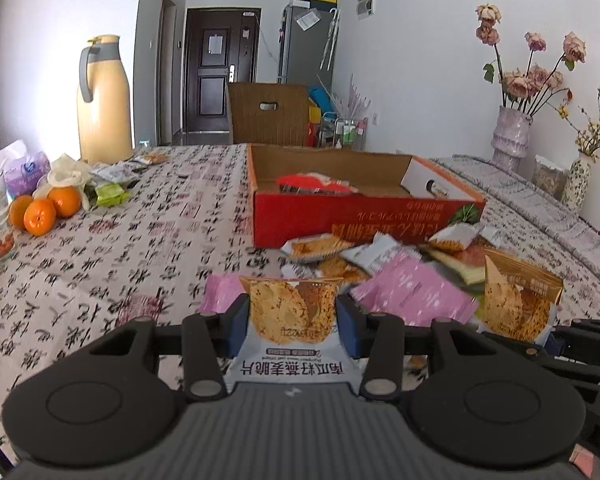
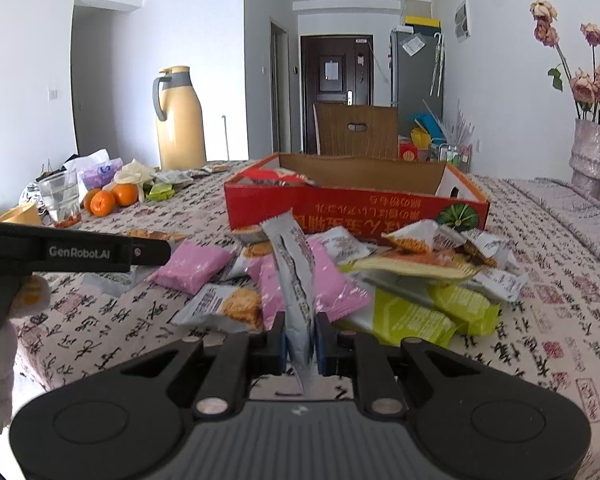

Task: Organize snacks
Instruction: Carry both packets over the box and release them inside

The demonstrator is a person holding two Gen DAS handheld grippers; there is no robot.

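My left gripper (image 1: pixel 292 322) is shut on a white cracker packet (image 1: pixel 290 312) and holds it flat above the table, in front of the snack pile (image 1: pixel 400 272). My right gripper (image 2: pixel 301 338) is shut on a grey-white snack packet (image 2: pixel 294 276), held edge-on and upright above the pile (image 2: pixel 380 276). That packet also shows at the right in the left wrist view (image 1: pixel 512 304). The pile has pink, green and white packets. A red cardboard box (image 1: pixel 364 216) stands open behind the pile, with a red packet (image 1: pixel 316 184) inside; it also shows in the right wrist view (image 2: pixel 356 208).
A yellow thermos (image 1: pixel 104 100), oranges (image 1: pixel 44 208), a glass (image 2: pixel 62 198), tissues (image 1: pixel 24 172) and small packets (image 1: pixel 112 192) sit at the far left. Flower vases (image 1: pixel 510 136) stand at the right. The left gripper's arm (image 2: pixel 72 250) crosses the right view's left side.
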